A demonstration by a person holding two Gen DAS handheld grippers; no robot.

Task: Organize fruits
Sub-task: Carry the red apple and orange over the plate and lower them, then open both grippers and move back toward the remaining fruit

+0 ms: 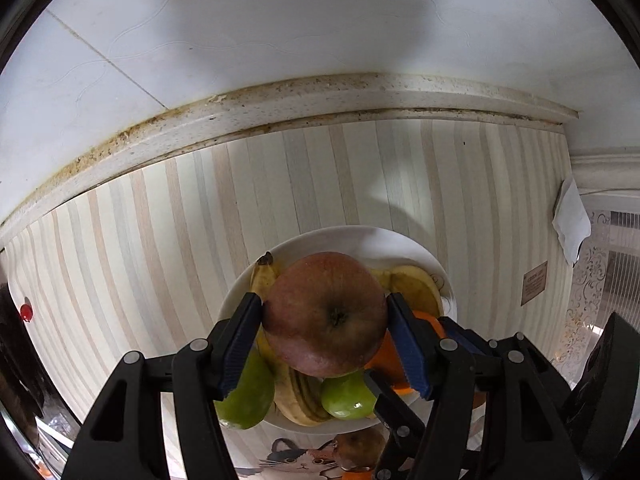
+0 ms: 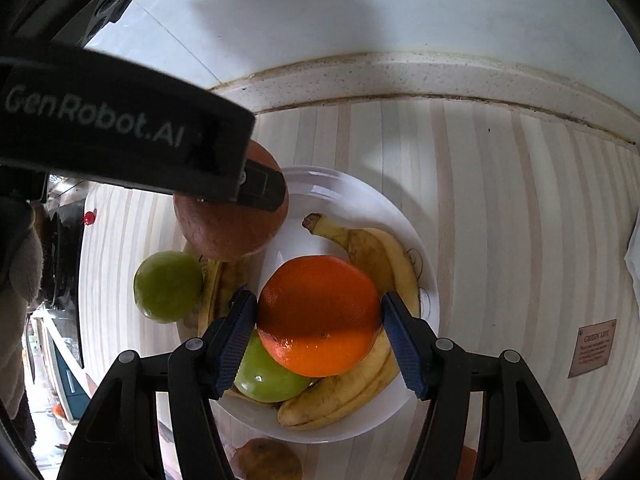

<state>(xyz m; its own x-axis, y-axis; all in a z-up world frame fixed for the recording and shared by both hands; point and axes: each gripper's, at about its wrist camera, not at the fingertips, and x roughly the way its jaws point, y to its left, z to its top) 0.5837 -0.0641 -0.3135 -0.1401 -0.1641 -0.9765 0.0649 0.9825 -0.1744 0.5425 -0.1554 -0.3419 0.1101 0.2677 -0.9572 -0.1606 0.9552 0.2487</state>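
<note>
Here, mid-delivery: two fruits carried at once over a white plate (image 2: pixel 348 188) on the striped tabletop (image 1: pixel 132 248). In the left wrist view, left gripper (image 1: pixel 325 334) clenched on a red apple (image 1: pixel 326 312), blue fingers (image 1: pixel 240 344) pressed against both flanks, calyx end up toward the camera, apple hanging above the plate and its load. In the right wrist view, right gripper (image 2: pixel 319 334) likewise clamped on an orange (image 2: pixel 319 314), pads flush to either side, fruit held over the near half of the plate. Already on the plate: two bananas, one curving along the far right rim (image 2: pixel 376 256) and one along the near side (image 2: pixel 340 396), plus a green apple (image 2: pixel 268 380) partly beneath the orange; a second green fruit (image 2: pixel 166 286) at the left edge, whether on the rim or just off it not clear. A brownish fruit (image 2: pixel 266 460) on the tabletop just short of the plate, not yet gathered. Step in hand, by judgement: lowering and placing both held fruits onto the plate. Next move: a short descent toward bare plate, most of it at the far side, then a release slow enough for a round fruit to settle rather than roll. Likely hazards: collision between the two grippers, close together over one dish, and a fruit set atop the bananas sliding off. Height of either fruit above the pile not readable from these views.
</note>
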